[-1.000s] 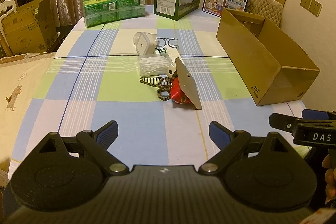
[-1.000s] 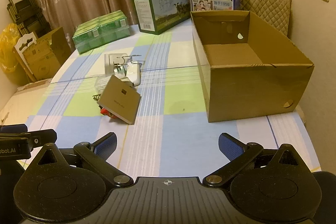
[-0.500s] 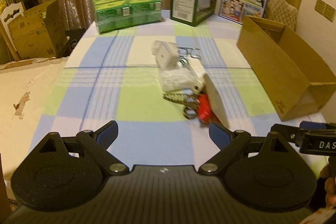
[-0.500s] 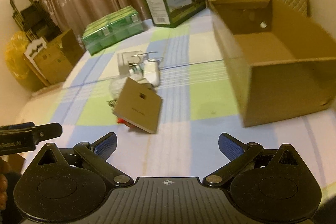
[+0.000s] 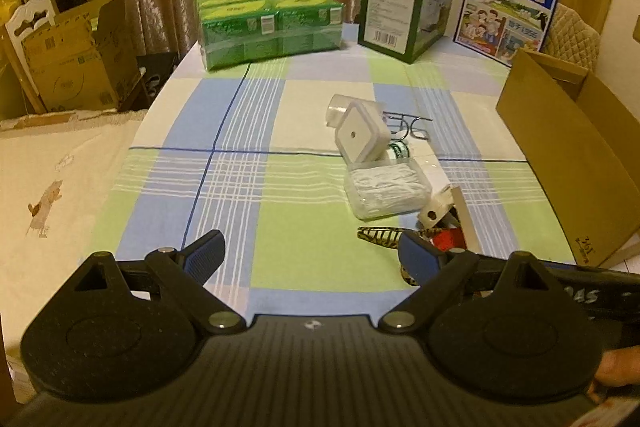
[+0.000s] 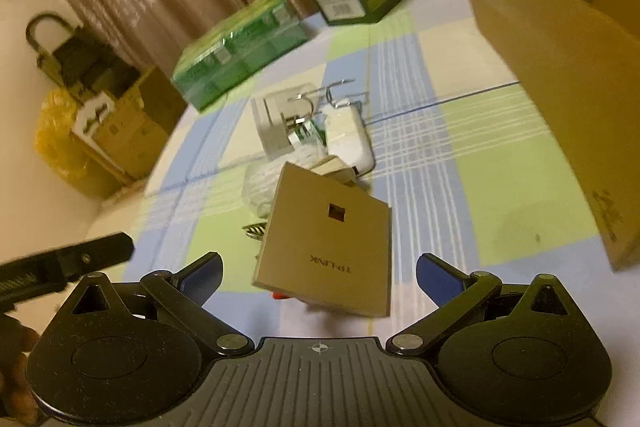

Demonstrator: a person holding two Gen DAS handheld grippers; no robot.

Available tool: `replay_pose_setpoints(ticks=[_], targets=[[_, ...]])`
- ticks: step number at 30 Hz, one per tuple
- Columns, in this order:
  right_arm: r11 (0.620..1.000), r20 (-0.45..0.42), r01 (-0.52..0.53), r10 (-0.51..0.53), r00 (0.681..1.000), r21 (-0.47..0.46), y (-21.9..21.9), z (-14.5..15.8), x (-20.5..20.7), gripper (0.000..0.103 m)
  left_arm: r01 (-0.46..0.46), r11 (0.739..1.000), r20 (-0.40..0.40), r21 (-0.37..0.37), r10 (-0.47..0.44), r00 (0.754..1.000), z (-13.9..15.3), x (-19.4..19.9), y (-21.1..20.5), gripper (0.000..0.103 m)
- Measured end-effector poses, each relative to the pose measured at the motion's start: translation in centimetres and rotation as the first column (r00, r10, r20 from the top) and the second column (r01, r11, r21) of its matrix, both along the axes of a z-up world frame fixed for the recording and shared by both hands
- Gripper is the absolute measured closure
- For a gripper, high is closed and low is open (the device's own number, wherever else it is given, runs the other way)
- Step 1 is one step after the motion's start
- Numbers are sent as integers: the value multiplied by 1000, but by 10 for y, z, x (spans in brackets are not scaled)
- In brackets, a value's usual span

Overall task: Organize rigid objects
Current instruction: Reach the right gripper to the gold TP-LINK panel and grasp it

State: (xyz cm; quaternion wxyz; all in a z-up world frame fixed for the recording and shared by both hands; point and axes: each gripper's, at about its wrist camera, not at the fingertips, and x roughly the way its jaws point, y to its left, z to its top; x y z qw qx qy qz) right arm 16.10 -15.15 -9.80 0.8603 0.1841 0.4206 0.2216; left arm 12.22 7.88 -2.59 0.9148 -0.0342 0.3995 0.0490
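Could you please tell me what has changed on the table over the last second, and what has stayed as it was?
The right gripper has moved in toward the pile, so the tilted gold TP-LINK panel now lies between its open fingers. The left gripper has shifted left and forward, also open. Neither has taken hold of anything. The pile, the cardboard box and the cartons at the far edge have not moved.

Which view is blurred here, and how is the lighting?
Right wrist view: motion-smeared, worst on the green packs and cardboard box, though the gold panel stays readable. Left wrist view: sharp, fisheye-curved edges. Both carry a dim yellow cast.
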Motion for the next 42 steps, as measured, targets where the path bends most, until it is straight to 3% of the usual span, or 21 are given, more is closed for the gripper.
replay_pose_setpoints(ticks=[14, 23, 28, 34, 42], targets=[[972, 89, 183, -171, 981, -149, -51, 0, -7, 3, 62, 996, 8, -70, -62, 998, -3, 9, -15, 12], [991, 104, 45, -31, 994, -130, -37, 4, -14, 3, 62, 995, 0, -83, -62, 998, -8, 9, -14, 12], [988, 102, 36, -20, 995, -153, -23, 0, -4, 3, 57, 994, -6, -91, -58, 998, -10, 11, -13, 12], [962, 95, -6, 34, 995, -274, -8, -19, 22, 3, 57, 994, -9, -96, -59, 998, -12, 12, -12, 12], [932, 102, -86, 130, 986, -353, -14, -40, 43, 3, 66, 992, -19, -108, -68, 998, -20, 18, -15, 12]])
